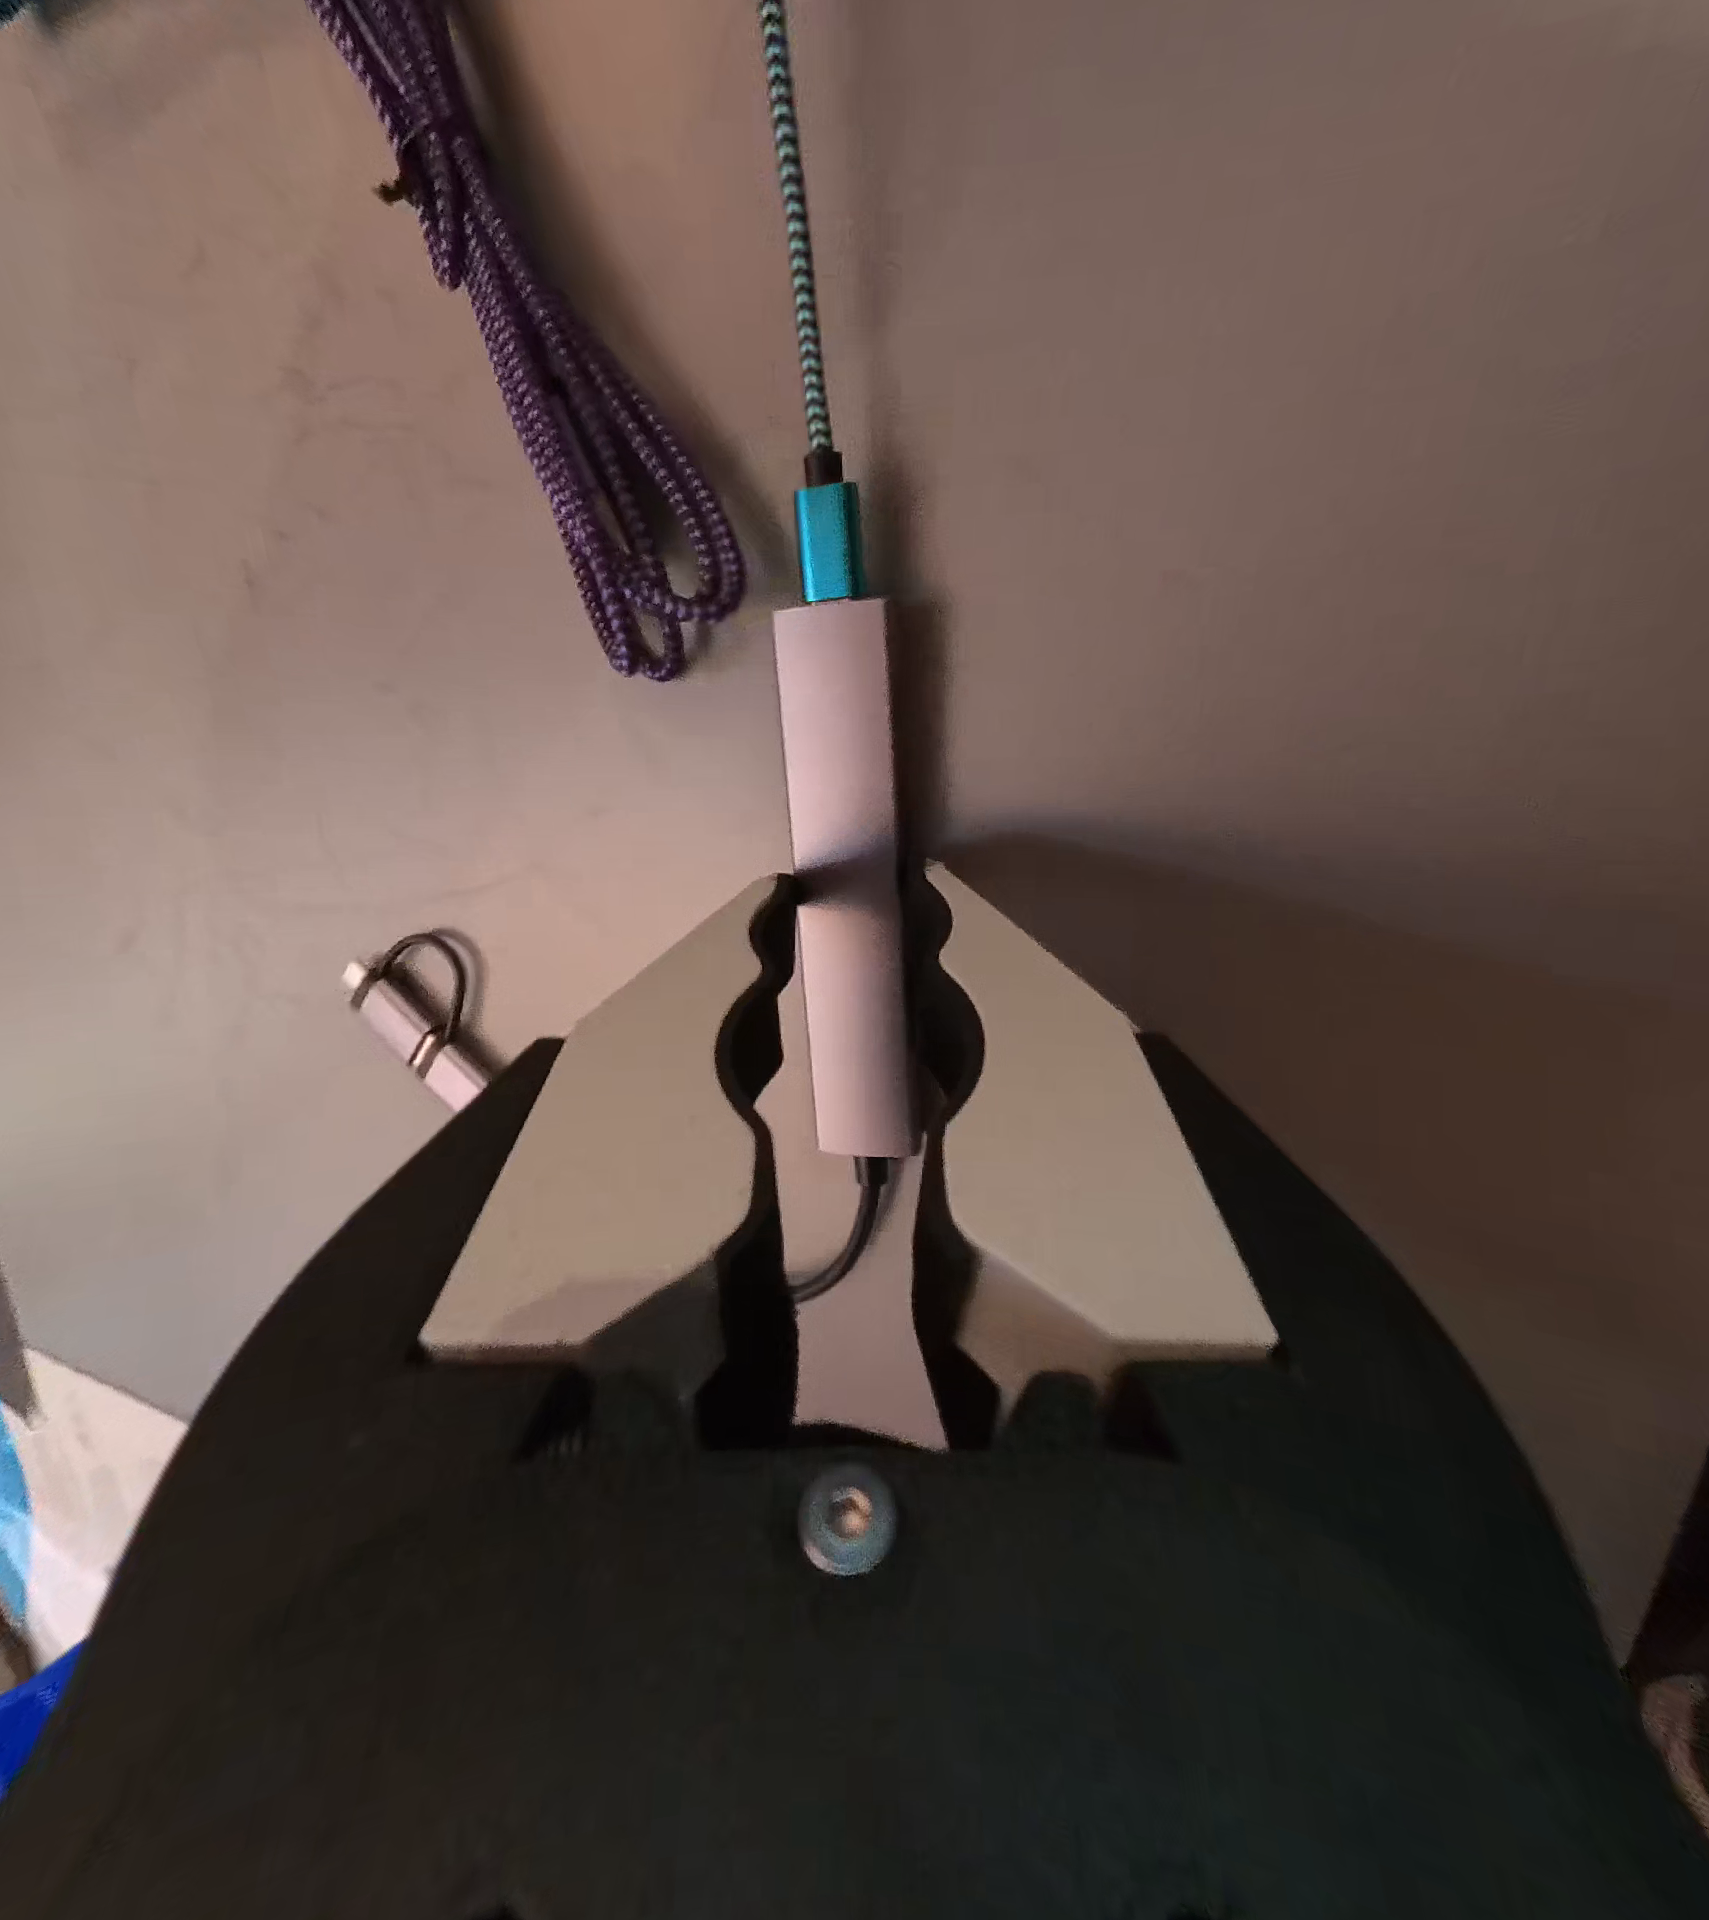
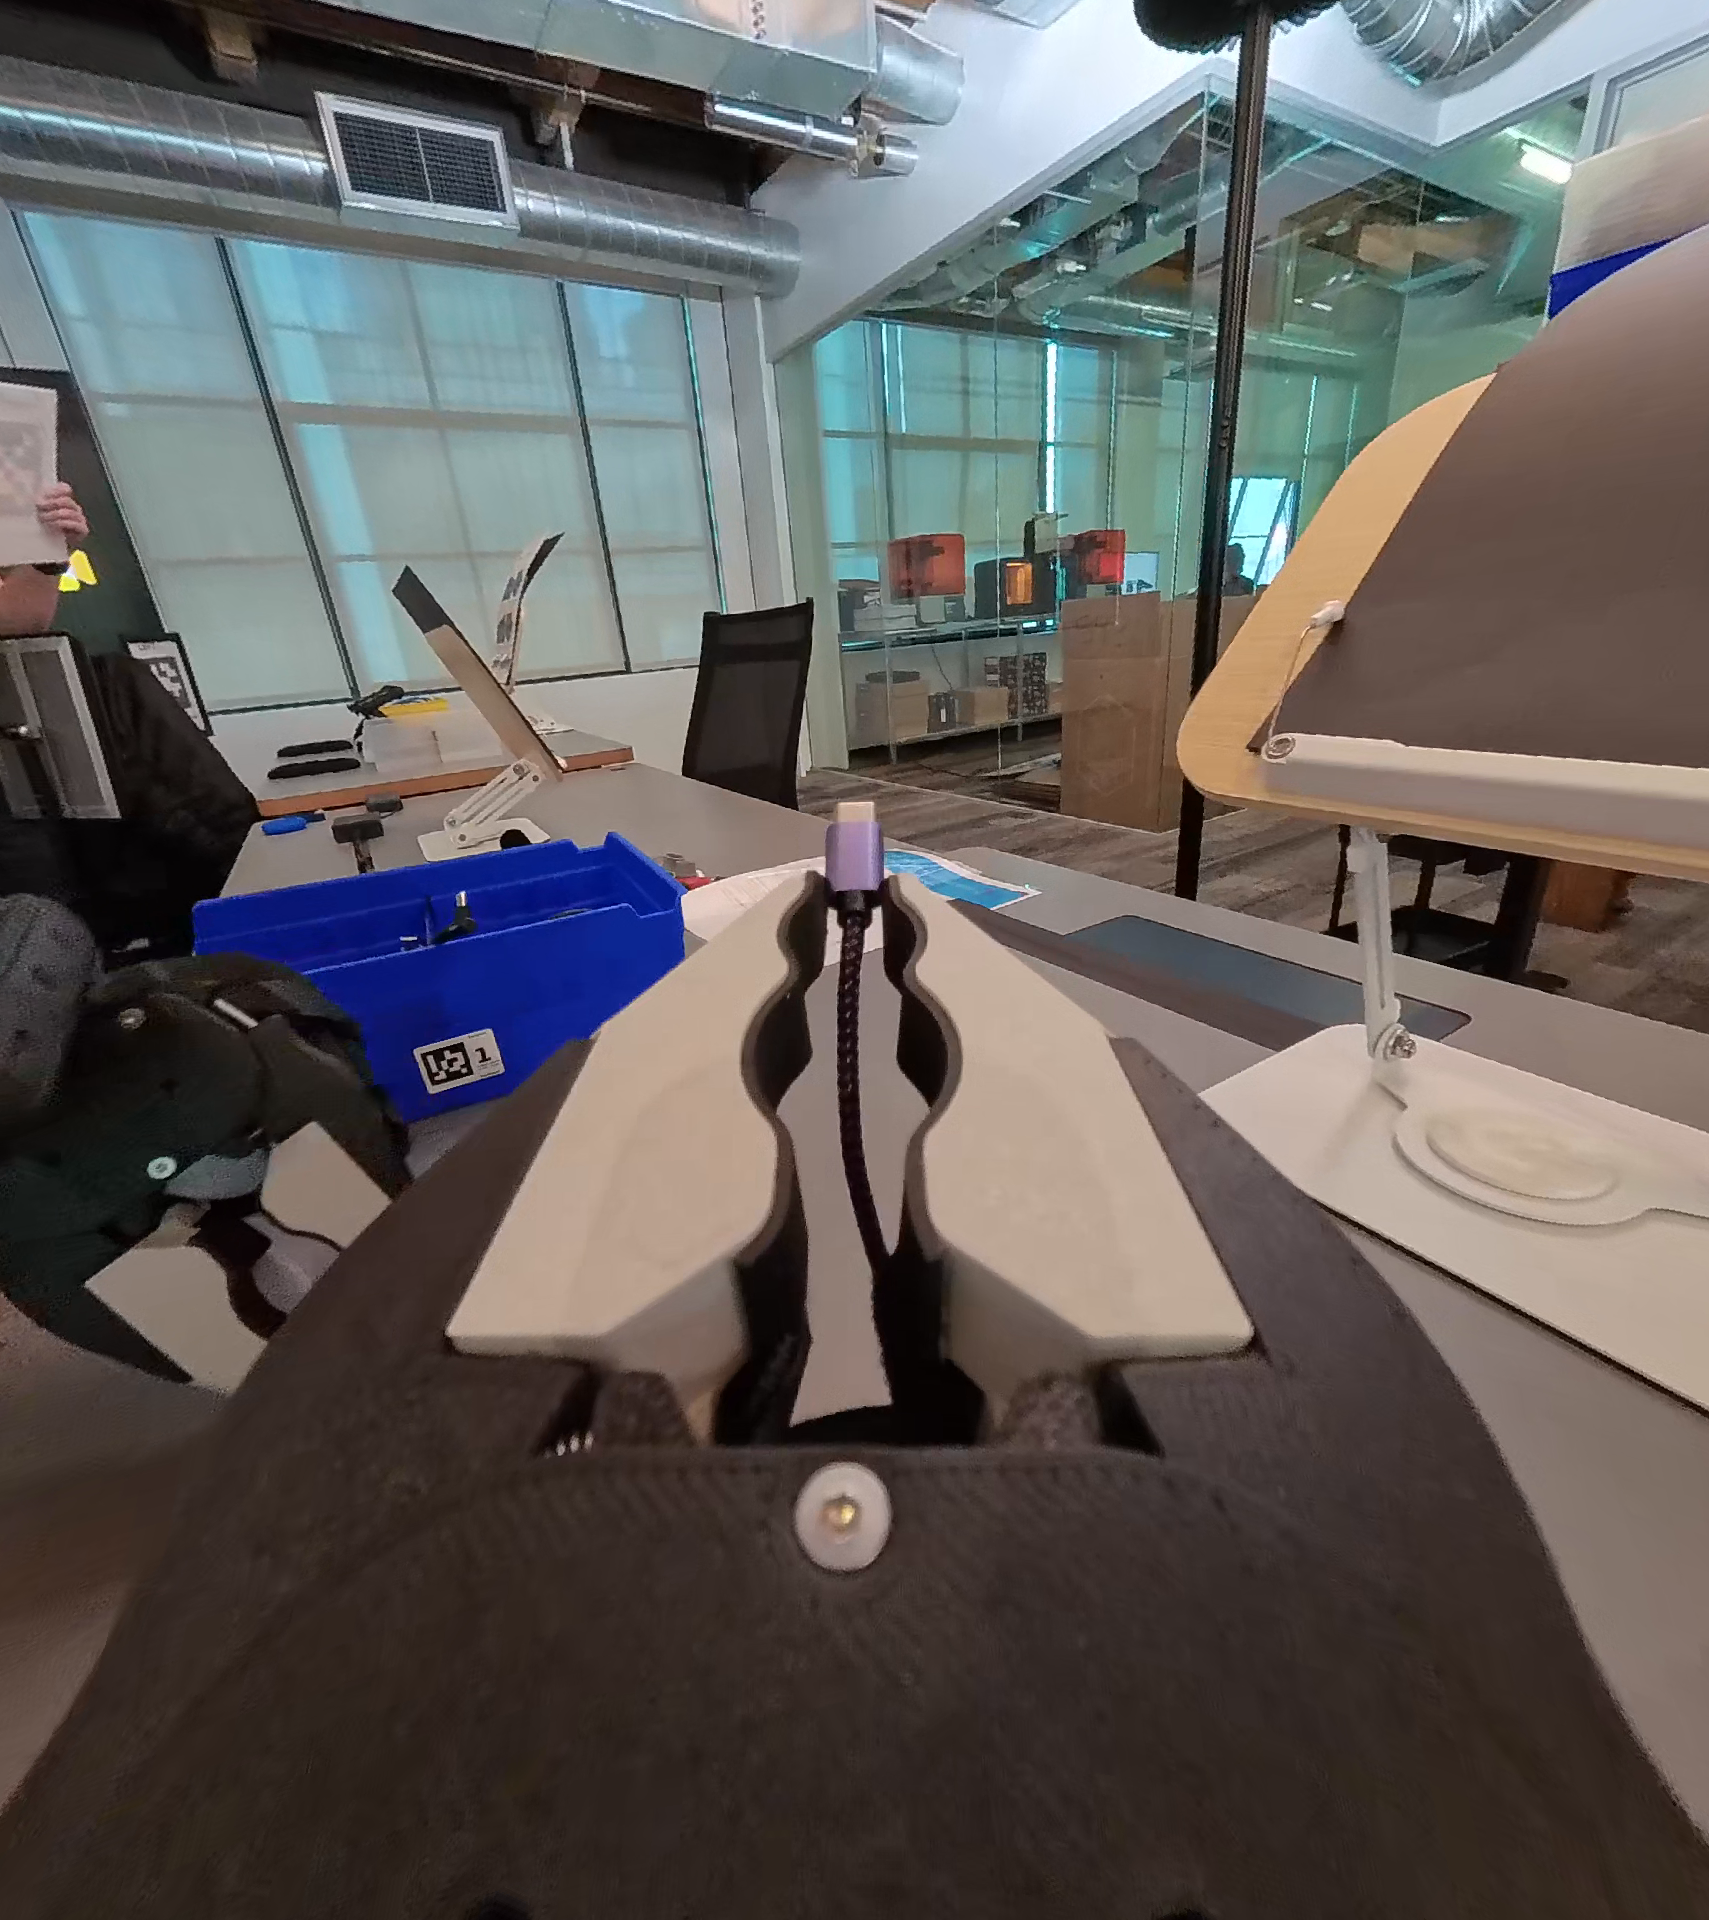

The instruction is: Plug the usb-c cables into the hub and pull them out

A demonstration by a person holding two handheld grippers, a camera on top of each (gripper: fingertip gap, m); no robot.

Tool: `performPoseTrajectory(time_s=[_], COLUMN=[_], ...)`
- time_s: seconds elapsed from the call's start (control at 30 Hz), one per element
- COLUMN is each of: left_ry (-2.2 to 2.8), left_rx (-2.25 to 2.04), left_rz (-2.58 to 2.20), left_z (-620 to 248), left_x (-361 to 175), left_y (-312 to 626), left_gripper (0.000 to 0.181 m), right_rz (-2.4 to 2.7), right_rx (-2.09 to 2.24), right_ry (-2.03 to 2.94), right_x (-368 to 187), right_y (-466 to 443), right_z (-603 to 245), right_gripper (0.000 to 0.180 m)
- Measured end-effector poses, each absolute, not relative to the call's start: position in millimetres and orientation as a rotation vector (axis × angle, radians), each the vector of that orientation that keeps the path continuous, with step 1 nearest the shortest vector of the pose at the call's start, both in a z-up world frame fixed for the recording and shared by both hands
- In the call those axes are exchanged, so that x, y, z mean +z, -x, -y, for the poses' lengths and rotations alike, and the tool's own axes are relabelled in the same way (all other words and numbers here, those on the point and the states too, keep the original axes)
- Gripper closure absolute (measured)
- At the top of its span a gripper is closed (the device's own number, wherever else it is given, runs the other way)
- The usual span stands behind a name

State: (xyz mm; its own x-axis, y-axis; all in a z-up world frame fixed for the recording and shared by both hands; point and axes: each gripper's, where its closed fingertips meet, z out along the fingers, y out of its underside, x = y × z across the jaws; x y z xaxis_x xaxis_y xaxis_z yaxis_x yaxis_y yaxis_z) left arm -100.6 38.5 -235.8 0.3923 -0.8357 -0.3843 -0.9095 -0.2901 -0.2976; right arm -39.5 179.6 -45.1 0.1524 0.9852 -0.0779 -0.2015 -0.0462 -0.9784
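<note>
My left gripper [image 1: 848, 914] clamps the hub [image 1: 842, 831], teal cable [image 1: 826, 540] seated; right gripper [image 2: 848, 894] pinches the purple plug [image 2: 852, 854], which I'd align next.

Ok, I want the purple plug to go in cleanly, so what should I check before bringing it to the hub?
1. Left tongs clamped on the slim grey metal hub: ok.
2. Right tongs clamped on the purple braided cable's plug, silver tip sticking out forward: ok.
3. Teal braided cable's plug seated in the hub's far end: ok.
4. A free port for the purple plug: cannot tell, no open port shows.
5. Plug aimed at the hub: not ok, the hub is not in the right wrist view.
6. Purple cable slack lying beside the hub, clear of it: ok.
</note>
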Motion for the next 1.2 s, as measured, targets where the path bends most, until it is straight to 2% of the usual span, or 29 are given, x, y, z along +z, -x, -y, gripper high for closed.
performPoseTrajectory(time_s=[0.03, 0.43, 0.6, 0.73, 0.97, 1.2], left_ry=[2.161, 1.793, 1.901, 2.083, 2.302, 2.394], left_rx=[0.23, 0.71, 0.621, 0.464, 0.235, 0.045], left_rz=[-1.506, -1.678, -1.617, -1.418, -1.013, -0.69], left_z=[-36.0, -40.7, -42.1, -48.3, -66.3, -81.6], left_x=[-234.1, -229.0, -233.9, -227.2, -208.1, -201.9], left_y=[99.0, 111.4, 114.2, 120.5, 143.0, 157.5], left_gripper=[0.162, 0.162, 0.162, 0.162, 0.162, 0.162], right_rz=[0.915, 0.906, 0.921, 0.922, 0.919, 0.884], right_rx=[1.229, 1.238, 1.207, 1.174, 1.168, 1.086], right_ry=[1.18, 1.13, 1.171, 1.151, 1.063, 0.952], right_x=[-45.4, -4.9, -27.0, -23.9, 14.8, 80.4], right_y=[39.9, 54.0, 61.6, 54.4, 38.0, 3.9], right_z=[-180.0, -186.7, -193.9, -195.4, -185.8, -178.6], right_gripper=[0.171, 0.171, 0.171, 0.171, 0.171, 0.172])
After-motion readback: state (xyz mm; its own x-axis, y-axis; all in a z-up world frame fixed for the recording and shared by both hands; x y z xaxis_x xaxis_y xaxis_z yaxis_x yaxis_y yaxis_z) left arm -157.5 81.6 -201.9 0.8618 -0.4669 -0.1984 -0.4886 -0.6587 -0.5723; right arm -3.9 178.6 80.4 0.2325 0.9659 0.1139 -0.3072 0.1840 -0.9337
